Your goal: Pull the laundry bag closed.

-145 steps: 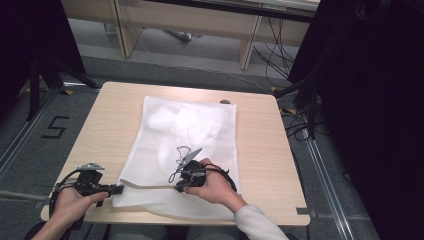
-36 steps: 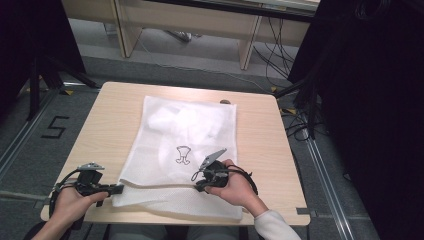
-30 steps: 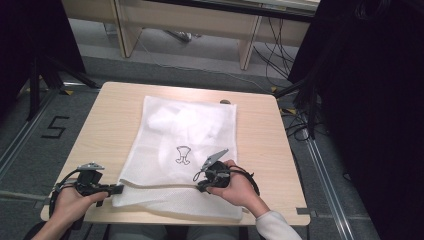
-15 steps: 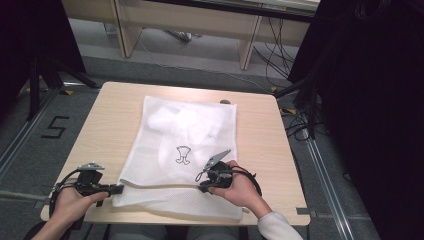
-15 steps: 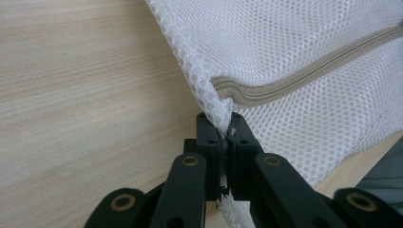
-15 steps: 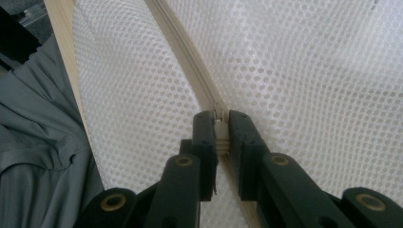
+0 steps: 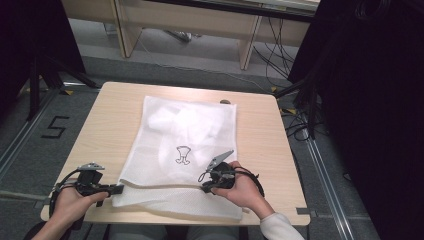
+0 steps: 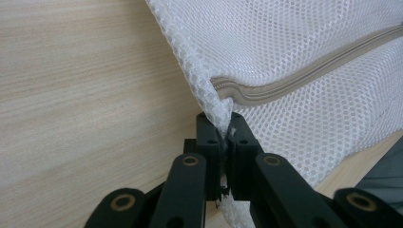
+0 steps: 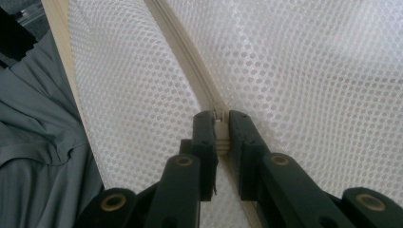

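Observation:
A white mesh bag (image 7: 185,135) with a small black logo (image 7: 183,155) lies flat on the wooden table (image 7: 260,145). A beige zipper (image 7: 160,186) runs across the bag near its front edge. At the bag's front left corner, my left gripper (image 7: 119,188) is shut on the mesh; the left gripper view shows the fabric (image 8: 285,38) pinched between its jaws (image 8: 222,121), right by the zipper's end (image 8: 309,76). My right gripper (image 7: 205,187) sits further right along the zipper, shut on the zipper pull (image 9: 219,118), with mesh (image 9: 309,71) on both sides.
The table's front edge (image 7: 200,221) lies just below the bag. A small dark object (image 7: 225,102) sits at the bag's far edge. Cables (image 7: 300,120) and black curtains stand to the right, and a floor mark "5" (image 7: 54,127) to the left. Grey clothing (image 9: 38,156) shows beyond the table edge.
Since the oldest frame my right gripper has slid to the right along the zipper. Over the last second it has barely shifted. The left gripper has stayed in place.

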Demonstrator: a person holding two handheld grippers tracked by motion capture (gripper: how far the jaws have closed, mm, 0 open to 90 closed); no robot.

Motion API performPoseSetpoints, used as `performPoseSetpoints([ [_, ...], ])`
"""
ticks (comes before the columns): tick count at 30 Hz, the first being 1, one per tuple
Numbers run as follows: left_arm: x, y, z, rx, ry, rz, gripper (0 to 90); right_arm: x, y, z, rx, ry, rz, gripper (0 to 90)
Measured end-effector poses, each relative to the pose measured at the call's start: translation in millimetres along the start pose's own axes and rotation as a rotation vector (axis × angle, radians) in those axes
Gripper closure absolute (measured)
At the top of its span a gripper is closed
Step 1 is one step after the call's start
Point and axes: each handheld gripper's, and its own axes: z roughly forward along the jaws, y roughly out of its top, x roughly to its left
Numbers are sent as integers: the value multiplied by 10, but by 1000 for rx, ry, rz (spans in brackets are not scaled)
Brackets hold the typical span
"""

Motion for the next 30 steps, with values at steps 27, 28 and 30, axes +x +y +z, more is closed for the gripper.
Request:
performPoseSetpoints([
  [27, 0, 1, 2, 2, 2, 2, 854, -63, -132, -87, -2, -8, 12, 825],
  [28, -1, 1, 2, 1, 2, 1, 854, -65, -138, -88, -5, -4, 17, 825],
  [30, -2, 1, 2, 2, 3, 1, 854, -68, -145, -94, -5, -11, 16, 825],
])
